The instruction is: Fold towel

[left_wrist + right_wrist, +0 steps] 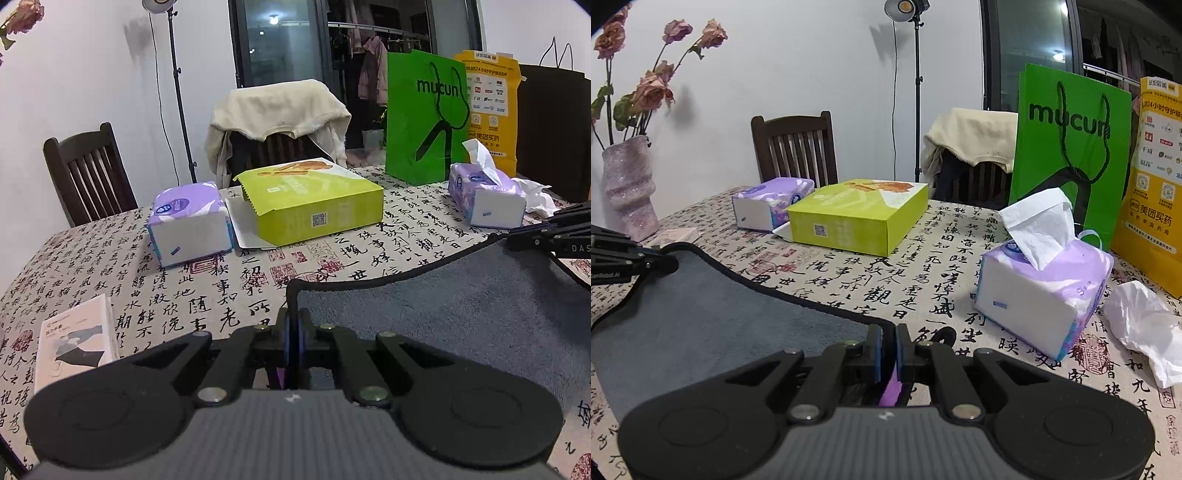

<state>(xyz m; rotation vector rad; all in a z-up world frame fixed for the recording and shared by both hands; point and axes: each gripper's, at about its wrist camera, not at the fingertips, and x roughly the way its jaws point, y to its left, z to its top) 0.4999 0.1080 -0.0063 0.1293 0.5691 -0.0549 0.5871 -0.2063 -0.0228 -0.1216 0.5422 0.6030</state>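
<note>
Far left in the right wrist view, a sparkly pink vase (629, 188) of faded roses (652, 90) stands at the desk (923, 273) edge, and a small white booklet (75, 341) lies flat near the left tool. Next comes the left tool (294, 325), clenched tight on the near-left corner of the grey towel (461, 306), the black hem pinched between its fingers. The towel spreads to the right over the calligraphy-print cloth, its dark border curving across to the other tool. Behind it, a purple tissue pack (188, 221) sits just beside a lime-green box (314, 205), the two nearly touching. A dark wooden chair (86, 173) stands back left, a lamp stand (177, 92) against the wall, and a second chair draped with a cream garment (277, 110) behind the box. Moving right, the right tool (888, 343) is closed too, gripping the towel's other near corner where the black hem runs into its fingers. Right of that, an opened tissue pack (1045, 291) with a sheet poking up, a crumpled tissue (1145, 328) just beside it. At the back right, a green paper bag (1071, 155) stands upright, with a yellow bag (1156, 166) next to it.
</note>
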